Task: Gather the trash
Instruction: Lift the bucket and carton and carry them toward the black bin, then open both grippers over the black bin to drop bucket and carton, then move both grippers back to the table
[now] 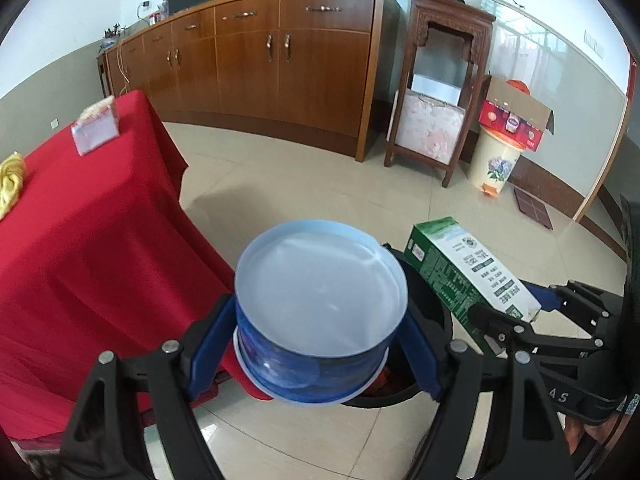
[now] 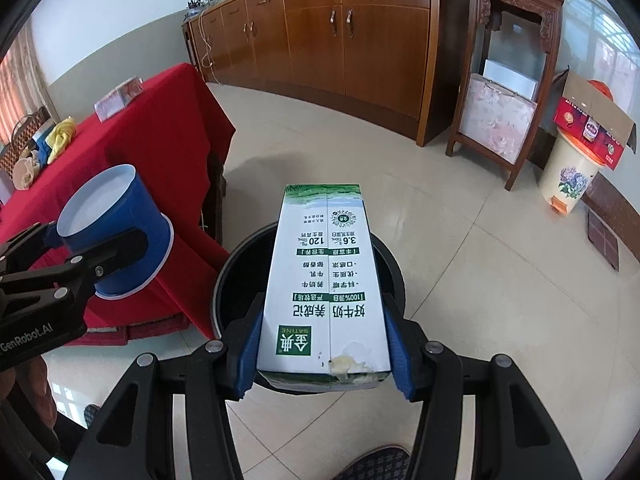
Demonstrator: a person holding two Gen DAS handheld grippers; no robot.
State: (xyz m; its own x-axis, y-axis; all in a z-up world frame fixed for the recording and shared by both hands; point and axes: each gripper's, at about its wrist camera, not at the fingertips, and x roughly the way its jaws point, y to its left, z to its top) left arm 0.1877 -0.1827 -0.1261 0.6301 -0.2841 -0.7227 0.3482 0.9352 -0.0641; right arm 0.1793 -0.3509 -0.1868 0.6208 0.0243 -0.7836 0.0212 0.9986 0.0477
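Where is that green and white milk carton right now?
The milk carton is clamped in the right tool, held lying flat directly above the black trash bin on the floor, just right of the blue paper cup in the left tool.

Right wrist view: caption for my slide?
Right gripper holds milk carton above black bin; left gripper holds blue cup.

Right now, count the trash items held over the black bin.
2. The blue paper cup sits in the left gripper; the milk carton sits in the right gripper. The bin's contents are hidden.
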